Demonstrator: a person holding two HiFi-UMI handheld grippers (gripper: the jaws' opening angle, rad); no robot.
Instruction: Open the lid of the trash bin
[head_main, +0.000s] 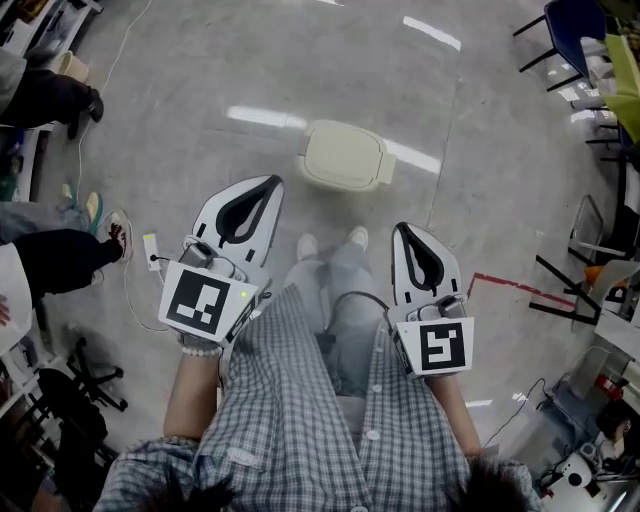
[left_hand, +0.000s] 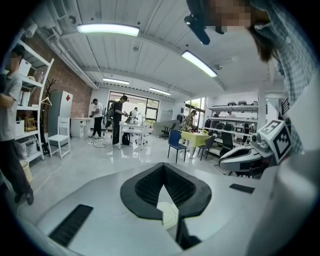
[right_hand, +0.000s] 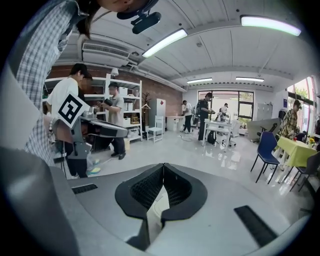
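Note:
A cream trash bin (head_main: 345, 155) with rounded corners stands on the grey floor ahead of my feet, and its lid lies flat and closed. My left gripper (head_main: 270, 181) hangs in the air to the bin's near left, shut with nothing in it. My right gripper (head_main: 400, 228) is held near the bin's right side, closer to me, also shut and empty. In the left gripper view the left gripper (left_hand: 163, 165) has its jaws meeting at the tips, and a cream sliver of the bin (left_hand: 167, 212) shows below them. The right gripper (right_hand: 163, 165) looks the same in its own view.
Two people's legs (head_main: 60, 255) and shoes stand at the left beside a white power strip (head_main: 152, 250) with a cable. An office chair base (head_main: 90, 380) is at the lower left. Chairs (head_main: 570, 30) and racks line the right edge. Red tape (head_main: 510, 285) marks the floor.

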